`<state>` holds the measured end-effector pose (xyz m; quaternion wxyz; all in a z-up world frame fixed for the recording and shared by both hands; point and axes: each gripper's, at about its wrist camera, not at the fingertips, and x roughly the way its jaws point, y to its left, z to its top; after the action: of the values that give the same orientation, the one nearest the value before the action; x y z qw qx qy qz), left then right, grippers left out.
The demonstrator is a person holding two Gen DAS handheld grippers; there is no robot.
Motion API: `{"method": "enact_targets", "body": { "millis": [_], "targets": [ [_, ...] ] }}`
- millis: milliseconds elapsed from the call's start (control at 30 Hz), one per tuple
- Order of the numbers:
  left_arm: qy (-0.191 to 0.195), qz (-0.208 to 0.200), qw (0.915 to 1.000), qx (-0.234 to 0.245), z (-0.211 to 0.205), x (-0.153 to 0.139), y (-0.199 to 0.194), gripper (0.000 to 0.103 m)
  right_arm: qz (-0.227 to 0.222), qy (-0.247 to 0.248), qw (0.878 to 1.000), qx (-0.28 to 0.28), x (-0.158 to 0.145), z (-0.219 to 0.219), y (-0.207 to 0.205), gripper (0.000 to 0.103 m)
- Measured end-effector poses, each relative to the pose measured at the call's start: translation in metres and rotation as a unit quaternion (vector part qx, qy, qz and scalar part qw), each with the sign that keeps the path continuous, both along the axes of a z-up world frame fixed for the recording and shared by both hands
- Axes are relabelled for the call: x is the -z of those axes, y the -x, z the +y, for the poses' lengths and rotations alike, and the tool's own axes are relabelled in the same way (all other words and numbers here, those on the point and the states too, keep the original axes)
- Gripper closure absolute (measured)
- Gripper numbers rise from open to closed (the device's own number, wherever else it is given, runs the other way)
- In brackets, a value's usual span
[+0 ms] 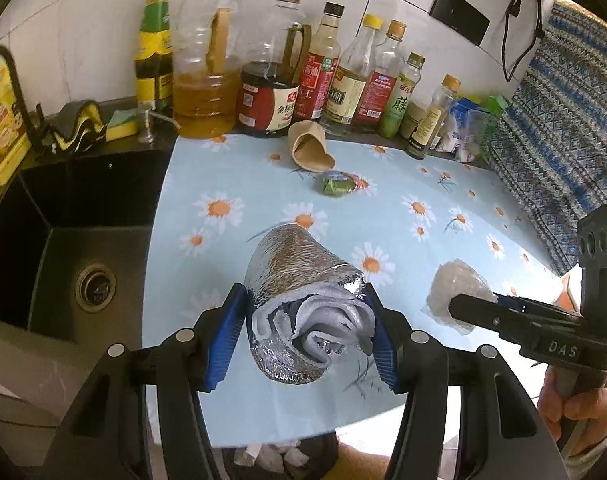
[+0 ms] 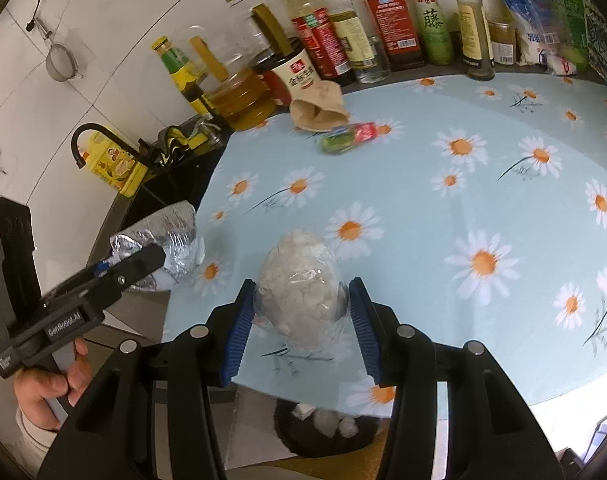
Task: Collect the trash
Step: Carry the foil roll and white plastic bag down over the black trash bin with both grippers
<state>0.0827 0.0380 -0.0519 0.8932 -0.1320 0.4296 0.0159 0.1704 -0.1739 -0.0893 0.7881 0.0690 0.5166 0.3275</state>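
Observation:
My left gripper point(image 1: 303, 332) is shut on a rolled silver foil insulation bag point(image 1: 299, 280), held over the near edge of the daisy-print table point(image 1: 423, 184). My right gripper point(image 2: 299, 320) is shut on a clear plastic bag of crumpled white paper point(image 2: 299, 276), also above the near table edge. Each gripper shows in the other's view, the right point(image 1: 475, 308) and the left point(image 2: 143, 264). A crushed brown paper cup point(image 1: 309, 148) and a green and red wrapper point(image 1: 337, 184) lie on the table near the bottles. A dark trash bin with white scraps point(image 2: 327, 428) stands below the table edge.
A row of oil and sauce bottles point(image 1: 327, 76) lines the back wall. A black sink point(image 1: 63, 240) with a faucet point(image 1: 7, 80) lies to the left. A patterned cloth point(image 1: 563, 140) hangs at the right. Packets point(image 2: 543, 32) stand at the back right.

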Motion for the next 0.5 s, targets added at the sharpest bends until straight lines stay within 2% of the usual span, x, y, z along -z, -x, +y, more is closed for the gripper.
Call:
{"method": "enact_targets", "body": {
  "millis": [500],
  "targets": [
    [0.028,-0.012,0.9994,0.016,0.026,-0.002,0.071,0.048,-0.004,-0.005,1.0,0.017,-0.012,0.033,0.066,0.055]
  ]
}}
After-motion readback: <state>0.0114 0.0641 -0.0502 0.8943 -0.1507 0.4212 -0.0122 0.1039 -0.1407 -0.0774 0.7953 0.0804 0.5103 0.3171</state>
